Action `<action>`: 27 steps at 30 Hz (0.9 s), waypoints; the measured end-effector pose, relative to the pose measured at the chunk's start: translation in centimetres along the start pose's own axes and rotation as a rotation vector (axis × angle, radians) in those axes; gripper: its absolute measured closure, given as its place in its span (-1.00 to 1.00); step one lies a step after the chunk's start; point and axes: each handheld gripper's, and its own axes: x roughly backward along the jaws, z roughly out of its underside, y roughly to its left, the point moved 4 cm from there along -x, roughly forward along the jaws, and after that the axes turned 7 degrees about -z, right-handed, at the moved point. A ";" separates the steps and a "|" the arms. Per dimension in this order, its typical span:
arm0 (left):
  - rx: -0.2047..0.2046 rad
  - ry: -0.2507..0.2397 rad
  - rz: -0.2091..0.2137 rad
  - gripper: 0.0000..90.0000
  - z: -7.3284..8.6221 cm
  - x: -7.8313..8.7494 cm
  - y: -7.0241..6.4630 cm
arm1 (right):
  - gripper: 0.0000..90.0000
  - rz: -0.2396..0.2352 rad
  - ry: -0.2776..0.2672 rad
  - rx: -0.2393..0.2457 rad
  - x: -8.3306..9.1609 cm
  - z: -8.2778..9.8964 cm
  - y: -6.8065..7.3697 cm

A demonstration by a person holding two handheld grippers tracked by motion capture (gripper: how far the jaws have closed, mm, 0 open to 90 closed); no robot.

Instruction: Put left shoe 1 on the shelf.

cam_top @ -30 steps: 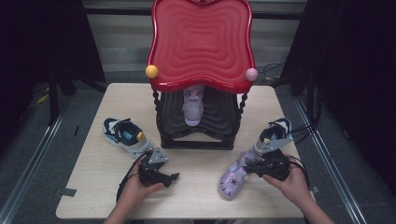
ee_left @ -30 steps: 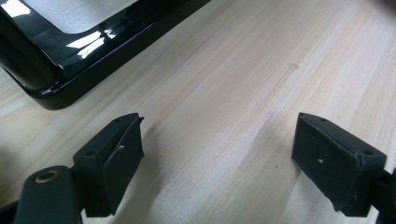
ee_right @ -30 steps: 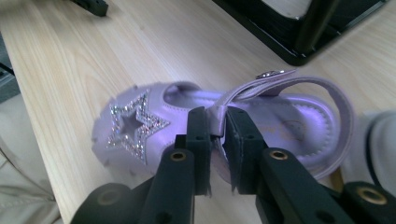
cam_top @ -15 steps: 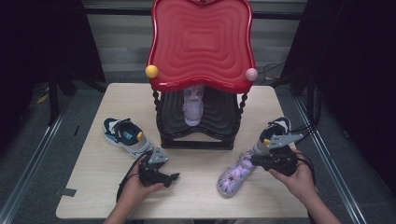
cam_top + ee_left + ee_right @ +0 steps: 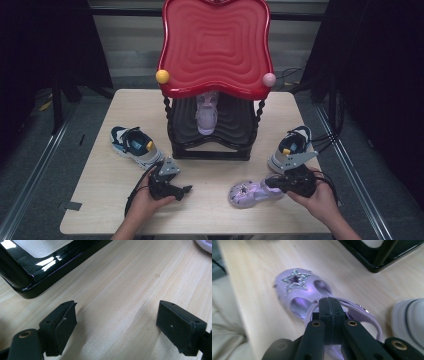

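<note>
A purple sandal [image 5: 247,192] with a glittery star [image 5: 297,287] lies on the wooden table [image 5: 100,200] at the front right. My right gripper [image 5: 271,183] is at its heel, and in the right gripper view the gripper [image 5: 329,302] is shut with the heel strap pinched at the jaw tips. My left gripper [image 5: 183,190] rests low over bare table at the front left. In the left gripper view the gripper [image 5: 116,322] is open with nothing between its fingers. A second purple sandal [image 5: 206,112] sits on the black shelf under the red top.
A shoe rack with a wavy red top [image 5: 215,45] and a black base [image 5: 37,272] stands mid-table. A dark-and-white sneaker [image 5: 135,145] lies to its left. A grey-white sneaker [image 5: 292,147] lies at right, close beside my right gripper.
The right hand drew back toward the right sneaker, then came forward and down onto the sandal's heel. The left gripper has stayed in place.
</note>
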 end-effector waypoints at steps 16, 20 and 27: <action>0.000 0.000 0.000 -0.65 0.0 0.0 0.0 | 0.29 0.117 -0.043 0.067 0.7 0.6 -2.0; 0.000 0.000 0.000 -0.65 0.0 0.0 0.0 | 0.27 0.118 -0.012 0.101 -0.1 0.4 -2.1; 0.000 0.000 0.000 -0.65 0.0 0.0 0.0 | 0.23 0.098 0.015 0.111 0.0 1.1 -2.2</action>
